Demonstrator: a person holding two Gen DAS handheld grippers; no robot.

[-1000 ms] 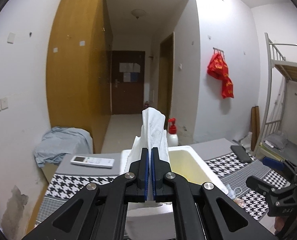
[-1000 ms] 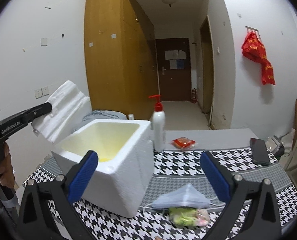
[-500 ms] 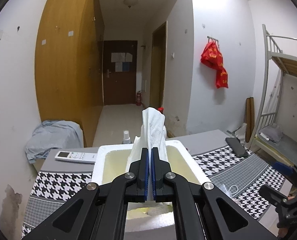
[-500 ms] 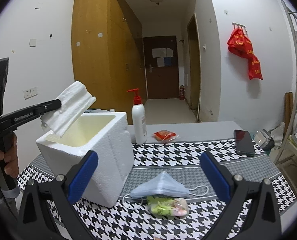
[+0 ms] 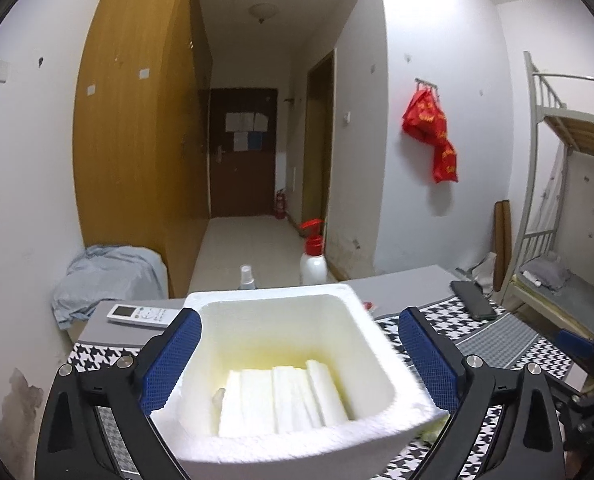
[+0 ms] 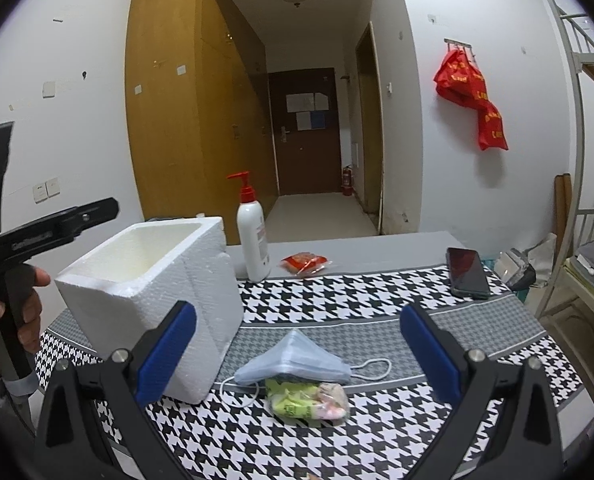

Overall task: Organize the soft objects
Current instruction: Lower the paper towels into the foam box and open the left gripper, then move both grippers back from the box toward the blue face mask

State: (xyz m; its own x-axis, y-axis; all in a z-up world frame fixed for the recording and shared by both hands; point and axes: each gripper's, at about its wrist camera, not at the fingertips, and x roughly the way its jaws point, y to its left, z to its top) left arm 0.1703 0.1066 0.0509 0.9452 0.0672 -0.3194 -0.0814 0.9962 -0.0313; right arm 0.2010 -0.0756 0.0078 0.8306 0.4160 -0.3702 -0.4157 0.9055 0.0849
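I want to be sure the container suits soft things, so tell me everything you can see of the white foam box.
The foam box is a white, thick-walled tub of beaded polystyrene, open-topped with no lid in view. It stands upright on the houndstooth cloth, near the table's left side in the right wrist view. Its inner walls are stained yellowish. A folded white cloth lies flat on its floor. The left gripper hangs open above it, jaws opening, nothing between the pads. A pump bottle stands just behind.

box (image 5: 377,364): white rough foam | tablecloth (image 6: 377,292): matt woven cloth | wardrobe (image 6: 185,100): smooth wood
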